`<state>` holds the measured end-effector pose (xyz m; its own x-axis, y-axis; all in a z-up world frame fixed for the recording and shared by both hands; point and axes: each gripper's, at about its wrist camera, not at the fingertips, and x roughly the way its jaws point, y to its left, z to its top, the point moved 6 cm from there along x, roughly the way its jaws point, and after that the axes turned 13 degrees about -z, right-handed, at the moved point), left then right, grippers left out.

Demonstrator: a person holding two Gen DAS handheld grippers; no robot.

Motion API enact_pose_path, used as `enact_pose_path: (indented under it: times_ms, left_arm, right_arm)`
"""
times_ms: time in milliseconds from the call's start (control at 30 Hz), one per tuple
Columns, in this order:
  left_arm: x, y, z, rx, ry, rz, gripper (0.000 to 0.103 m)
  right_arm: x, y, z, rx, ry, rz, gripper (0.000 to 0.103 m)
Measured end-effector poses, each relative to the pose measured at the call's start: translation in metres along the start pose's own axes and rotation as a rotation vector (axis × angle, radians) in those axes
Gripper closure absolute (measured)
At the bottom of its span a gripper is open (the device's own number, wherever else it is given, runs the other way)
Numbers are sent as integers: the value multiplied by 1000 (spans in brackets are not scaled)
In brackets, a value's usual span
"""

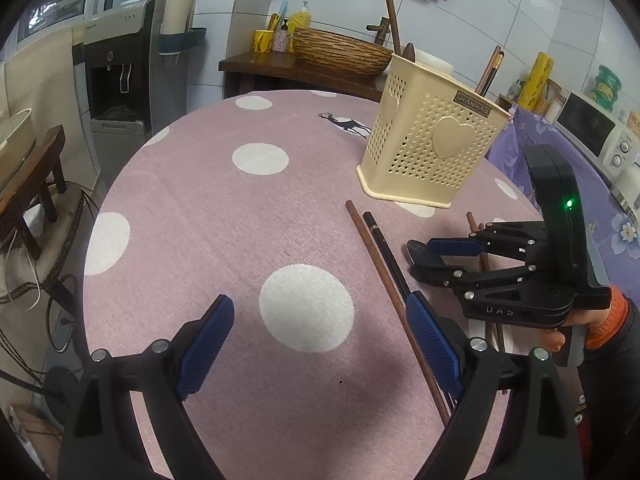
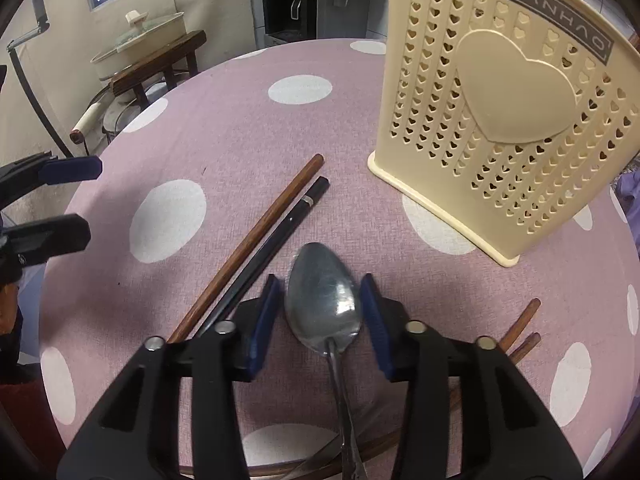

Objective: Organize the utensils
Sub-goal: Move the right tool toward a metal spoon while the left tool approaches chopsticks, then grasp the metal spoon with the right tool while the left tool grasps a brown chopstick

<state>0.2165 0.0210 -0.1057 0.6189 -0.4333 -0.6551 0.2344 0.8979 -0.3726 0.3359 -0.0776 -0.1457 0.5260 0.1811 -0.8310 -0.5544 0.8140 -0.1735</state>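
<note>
A cream perforated utensil holder (image 1: 428,144) stands on the pink dotted tablecloth (image 1: 208,216), with chopsticks in it; it also shows in the right wrist view (image 2: 500,120). A metal spoon (image 2: 324,296) lies on the cloth with its bowl between the blue pads (image 2: 264,320) of my right gripper (image 2: 322,312), which straddles it with a small gap on each side. A brown chopstick (image 2: 256,236) and a black chopstick (image 2: 276,240) lie side by side left of the spoon. My left gripper (image 1: 316,344) is open and empty above the cloth, with the chopsticks (image 1: 380,264) at its right finger.
Two more brown chopsticks (image 2: 520,332) lie right of my right gripper. A wooden side table with a woven basket (image 1: 340,52) stands behind the round table. A water dispenser (image 1: 120,72) stands at the far left. A microwave (image 1: 592,128) is on the right.
</note>
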Motion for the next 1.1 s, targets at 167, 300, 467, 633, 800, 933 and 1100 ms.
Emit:
enact_pose_path:
  times_ms: [167, 300, 467, 633, 800, 933, 1100]
  left_arm:
    - [6, -5, -2, 3, 15, -9, 17]
    - [9, -11, -3, 16, 22, -11, 17]
    - [14, -18, -2, 30, 26, -15, 17]
    - [25, -21, 0, 27, 41, -20, 30]
    - [39, -24, 5, 32, 72, -12, 52]
    - [50, -26, 7, 56, 88, 12, 62]
    - [67, -24, 15, 43, 127, 23, 77]
  right_arm:
    - [-1, -2, -1, 35, 1, -12, 64]
    - [-24, -16, 3, 158, -63, 2, 64]
    - [-82, -47, 2, 326, -193, -2, 64]
    - [-127, -74, -17, 454, -269, -41, 65]
    - [-155, -90, -38, 552, -335, -82, 65]
    - [-162, -90, -51, 611, -359, -81, 65]
    - [-169, -84, -59, 630, -392, -109, 65]
